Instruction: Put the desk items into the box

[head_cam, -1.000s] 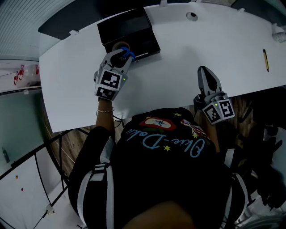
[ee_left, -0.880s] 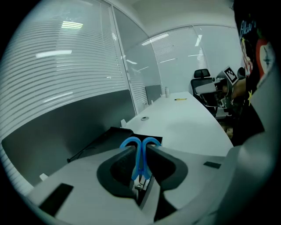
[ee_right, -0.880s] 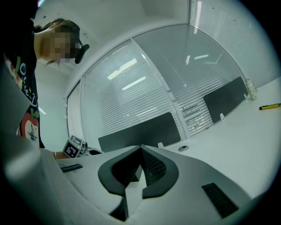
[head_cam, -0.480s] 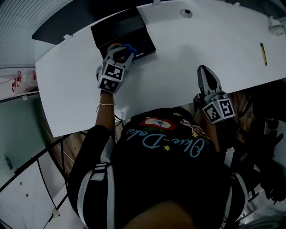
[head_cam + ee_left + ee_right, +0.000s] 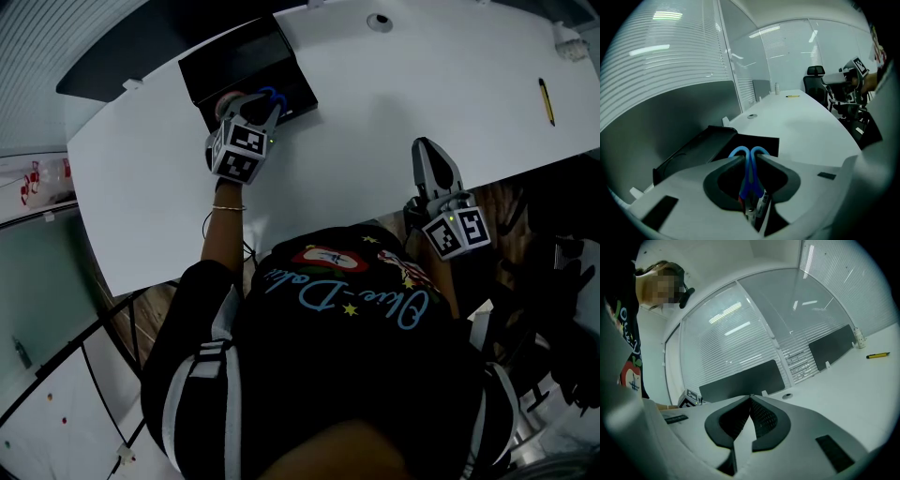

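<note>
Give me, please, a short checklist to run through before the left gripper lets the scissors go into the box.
1. Left gripper shut firmly on the scissors: ok.
2. Blue handles over the opening of the box: ok.
3. Blade end past the box's near wall: cannot tell.
4. Right gripper shut, empty, well apart from the box: ok.
5. Yellow pencil boxed: not ok, it lies on the desk, far right.

The white left gripper (image 5: 251,105) tilts downward, jaws clamped on blue-handled scissors (image 5: 747,173); the white right gripper (image 5: 428,150) points level, jaws together.
</note>
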A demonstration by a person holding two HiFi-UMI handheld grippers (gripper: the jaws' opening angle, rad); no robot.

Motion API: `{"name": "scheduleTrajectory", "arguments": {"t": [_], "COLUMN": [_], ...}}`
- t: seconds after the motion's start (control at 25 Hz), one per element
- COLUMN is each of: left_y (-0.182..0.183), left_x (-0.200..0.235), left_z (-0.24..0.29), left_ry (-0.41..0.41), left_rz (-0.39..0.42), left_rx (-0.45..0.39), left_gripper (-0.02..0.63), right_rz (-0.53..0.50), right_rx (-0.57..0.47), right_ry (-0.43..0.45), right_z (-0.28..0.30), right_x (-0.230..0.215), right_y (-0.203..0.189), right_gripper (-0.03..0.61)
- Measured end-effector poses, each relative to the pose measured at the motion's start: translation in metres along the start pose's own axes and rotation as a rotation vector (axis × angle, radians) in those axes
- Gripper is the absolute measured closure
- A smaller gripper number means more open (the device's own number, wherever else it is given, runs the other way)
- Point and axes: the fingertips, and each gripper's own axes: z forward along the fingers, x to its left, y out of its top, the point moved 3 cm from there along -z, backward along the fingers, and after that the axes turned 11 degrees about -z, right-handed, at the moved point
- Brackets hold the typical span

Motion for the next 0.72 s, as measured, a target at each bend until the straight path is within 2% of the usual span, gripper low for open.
{"name": "scheduleTrajectory", "arguments": {"t": [0.28,0.72], "left_y": [-0.007,-0.009], "left_x": [-0.004,-0.005], "left_z": [0.015,0.018], "left_ry": [-0.001,-0.029], "left_rz": [0.023,0.004], "left_rx": [0.031,0.047], "left_gripper": [0.506,0.503], "right_rz": [0.001,0.001], "right_rx": [0.002,0.0], "right_ry": [0.006,0.02], "right_z": [0.001,0.004], "right_x": [0.002,0.004], "right_y": [-0.001,0.0], "right_gripper": [0.561,0.561]}}
